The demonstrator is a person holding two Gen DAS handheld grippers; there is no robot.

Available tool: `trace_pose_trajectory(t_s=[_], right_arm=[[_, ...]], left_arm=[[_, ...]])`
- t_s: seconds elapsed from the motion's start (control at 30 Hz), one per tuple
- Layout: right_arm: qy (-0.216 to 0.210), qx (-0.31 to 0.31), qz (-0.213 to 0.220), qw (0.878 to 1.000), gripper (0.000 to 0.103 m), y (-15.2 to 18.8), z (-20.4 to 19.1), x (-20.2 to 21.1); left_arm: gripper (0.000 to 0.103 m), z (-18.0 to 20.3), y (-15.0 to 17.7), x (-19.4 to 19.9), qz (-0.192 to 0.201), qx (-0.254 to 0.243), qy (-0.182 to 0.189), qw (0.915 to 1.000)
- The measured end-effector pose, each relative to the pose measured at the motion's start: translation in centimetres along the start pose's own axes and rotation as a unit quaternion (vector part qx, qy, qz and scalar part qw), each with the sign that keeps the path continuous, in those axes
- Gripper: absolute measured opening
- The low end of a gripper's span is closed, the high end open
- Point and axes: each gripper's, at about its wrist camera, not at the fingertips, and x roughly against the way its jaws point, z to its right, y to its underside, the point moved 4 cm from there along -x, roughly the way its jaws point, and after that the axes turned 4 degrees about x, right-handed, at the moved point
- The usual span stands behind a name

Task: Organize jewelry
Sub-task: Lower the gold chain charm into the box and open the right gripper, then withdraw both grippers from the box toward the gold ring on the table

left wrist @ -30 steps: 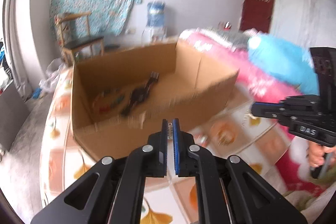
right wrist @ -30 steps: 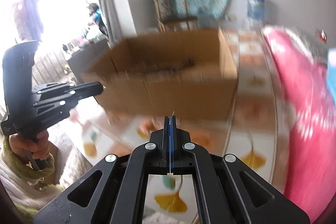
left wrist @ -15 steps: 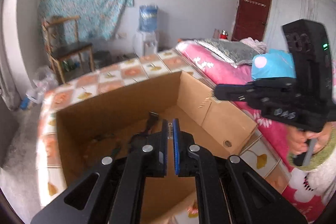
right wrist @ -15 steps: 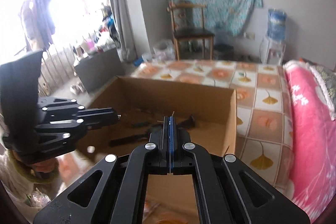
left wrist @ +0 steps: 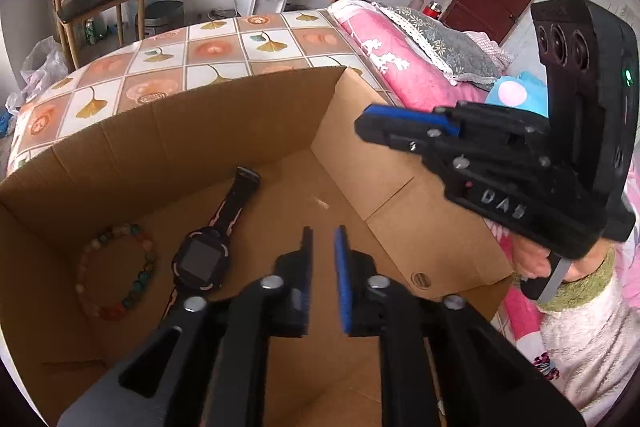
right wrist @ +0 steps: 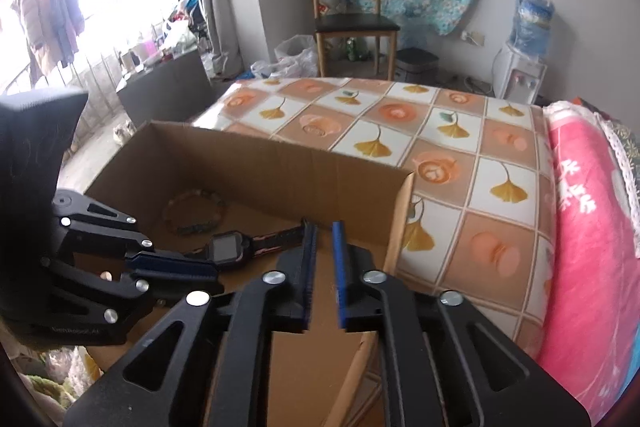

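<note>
An open cardboard box point(left wrist: 248, 123) stands on a tiled table. On its floor lie a black smartwatch point(left wrist: 202, 259) and a multicoloured bead bracelet point(left wrist: 116, 267) to the watch's left. A tiny pale item point(left wrist: 321, 203) lies on the box floor further in. My left gripper point(left wrist: 322, 233) hovers over the box, slightly open and empty. My right gripper point(right wrist: 323, 227) is slightly open and empty above the box's right wall; it also shows in the left wrist view point(left wrist: 404, 125). The watch point(right wrist: 224, 249) and bracelet point(right wrist: 196, 211) show in the right wrist view.
The table point(right wrist: 440, 131) has a gingko-leaf tile cloth. A pink blanket point(right wrist: 580, 211) lies to the right. A wooden chair point(right wrist: 352, 15) and a water dispenser point(right wrist: 524, 67) stand behind the table. The left gripper's body point(right wrist: 80, 259) is at the box's left.
Both grippers have moved closer over the box and tilted down into it. Both have opened from shut to a narrow gap.
</note>
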Motion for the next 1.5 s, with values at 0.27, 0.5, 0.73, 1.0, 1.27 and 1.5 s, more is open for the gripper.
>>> trace_pose_trajectory(t_s=[0.27, 0.5, 0.73, 1.0, 1.27, 1.5], right_arm=[[0.024, -0.029, 0.010, 0.999, 0.030, 1.0, 1.6, 2.0], [-0.020, -0.141, -0.025, 0.989, 0.034, 4.4, 3.8, 2.1], [-0.036, -0.167, -0.037, 0.985, 0.013, 6.0, 3.0, 2.2], [-0.008, -0.174, -0.048, 0.983, 0.013, 7.8, 0.7, 3.8], [0.000, -0.192, -0.036, 0.981, 0.017, 8.7, -0.3, 4.5], [0.036, -0.187, 0.036, 0.981, 0.041, 9.5, -0.4, 8.8]], left_arm=[[0.019, -0.3, 0.6, 2.6, 0.038, 0.003, -0.012, 0.9992], [0.019, -1.6, 2.6, 3.7, 0.042, 0.011, -0.033, 0.9985], [0.019, -2.9, 4.0, 4.6, 0.046, 0.022, -0.042, 0.9978], [0.019, -4.2, 5.3, 5.5, 0.053, 0.028, -0.050, 0.9969], [0.019, -5.1, 6.1, 6.8, 0.074, 0.036, -0.054, 0.9952], [0.039, -4.5, 8.9, 13.4, 0.163, 0.033, -0.046, 0.9850]])
